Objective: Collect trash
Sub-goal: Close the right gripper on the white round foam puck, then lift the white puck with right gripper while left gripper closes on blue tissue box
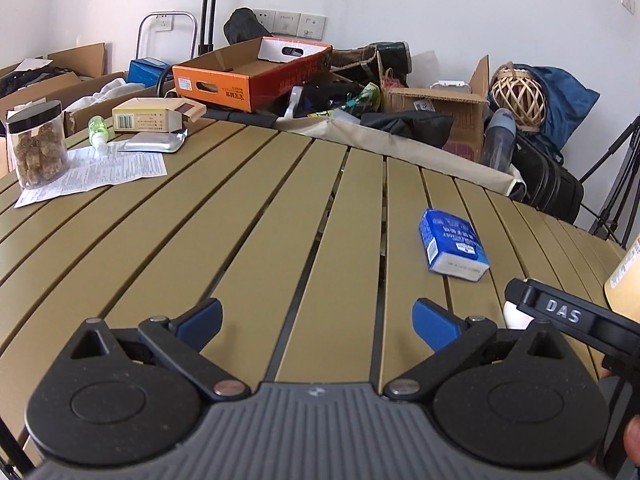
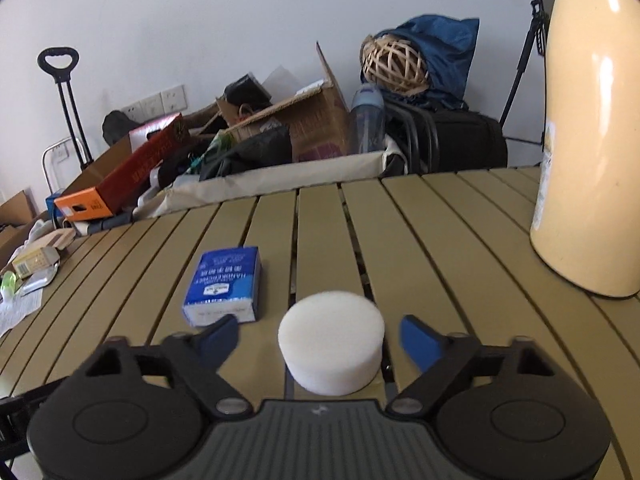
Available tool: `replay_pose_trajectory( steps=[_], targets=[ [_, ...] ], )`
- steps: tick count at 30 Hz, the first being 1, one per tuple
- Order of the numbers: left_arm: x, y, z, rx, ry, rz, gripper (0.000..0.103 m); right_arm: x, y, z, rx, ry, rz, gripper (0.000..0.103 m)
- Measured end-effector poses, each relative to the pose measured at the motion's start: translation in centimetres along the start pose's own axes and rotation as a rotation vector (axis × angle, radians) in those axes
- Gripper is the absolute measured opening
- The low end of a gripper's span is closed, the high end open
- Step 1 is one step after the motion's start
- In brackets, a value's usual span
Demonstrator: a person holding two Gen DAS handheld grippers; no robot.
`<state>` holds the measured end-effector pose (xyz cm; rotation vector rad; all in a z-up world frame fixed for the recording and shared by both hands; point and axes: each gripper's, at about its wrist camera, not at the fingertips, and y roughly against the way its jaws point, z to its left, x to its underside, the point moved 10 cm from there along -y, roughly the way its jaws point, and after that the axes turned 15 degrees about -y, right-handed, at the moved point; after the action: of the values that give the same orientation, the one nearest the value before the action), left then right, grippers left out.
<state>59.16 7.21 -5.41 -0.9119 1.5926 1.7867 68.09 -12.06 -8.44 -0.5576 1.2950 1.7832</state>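
A white foam puck [image 2: 332,344] lies on the slatted olive table [image 2: 440,248], between the wide-open fingers of my right gripper [image 2: 320,336], which do not touch it. A blue tissue pack [image 2: 224,284] lies just left of it; it also shows in the left wrist view [image 1: 454,244]. My left gripper [image 1: 318,316] is open and empty, low over the table's middle. The right gripper's arm [image 1: 560,316] shows at the left wrist view's right edge, with a sliver of the puck [image 1: 516,314] behind it. An open cardboard box [image 1: 156,118], a foil pack [image 1: 154,143] and a printed leaflet [image 1: 96,172] lie at the far left.
A cream bin [image 2: 588,152] stands on the table at the right. A clear jar with a black lid [image 1: 38,144] and a small green bottle [image 1: 98,130] stand at the far left. Boxes, bags and a tripod [image 1: 616,184] crowd the floor beyond the far edge.
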Motion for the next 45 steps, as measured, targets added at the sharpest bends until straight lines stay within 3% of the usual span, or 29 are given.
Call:
replay_pose_trajectory(
  steps=[2,13,20,24,29,35,38,45],
  targets=[
    [0.2,0.2,-0.2,0.001,-0.009,-0.002,0.103,0.3,-0.5,-0.3,0.003,-0.01,0.026,0.057],
    [0.3,1.0,-1.9,0.014,-0.047,-0.014,0.103,-1.4,1.2,-2.0,-0.055,-0.128,-0.037,0.053],
    [-3.1,0.8,-5.5,0.039,-0.108,-0.032,0.103,-4.3,3.6,-5.0,-0.083,-0.225,-0.121,0.052],
    [-5.4,-0.8,-8.4,0.025,-0.156,-0.031,0.103,-5.9,5.0,-7.3,-0.09,-0.279,-0.162,0.052],
    [-6.8,-4.5,-11.5,0.006,-0.179,0.031,0.103,-7.3,5.8,-10.5,-0.085,-0.339,-0.186,0.052],
    [-7.1,-8.5,-13.8,-0.094,-0.248,0.064,0.102,-8.6,6.4,-13.6,-0.07,-0.387,-0.217,0.052],
    [-7.0,-9.8,-14.2,-0.101,-0.239,0.077,0.094,-8.9,6.5,-15.0,-0.069,-0.408,-0.221,0.052],
    [-6.7,-11.2,-14.1,-0.114,-0.216,0.096,0.052,-9.2,6.7,-16.0,-0.07,-0.419,-0.235,0.052]
  ],
)
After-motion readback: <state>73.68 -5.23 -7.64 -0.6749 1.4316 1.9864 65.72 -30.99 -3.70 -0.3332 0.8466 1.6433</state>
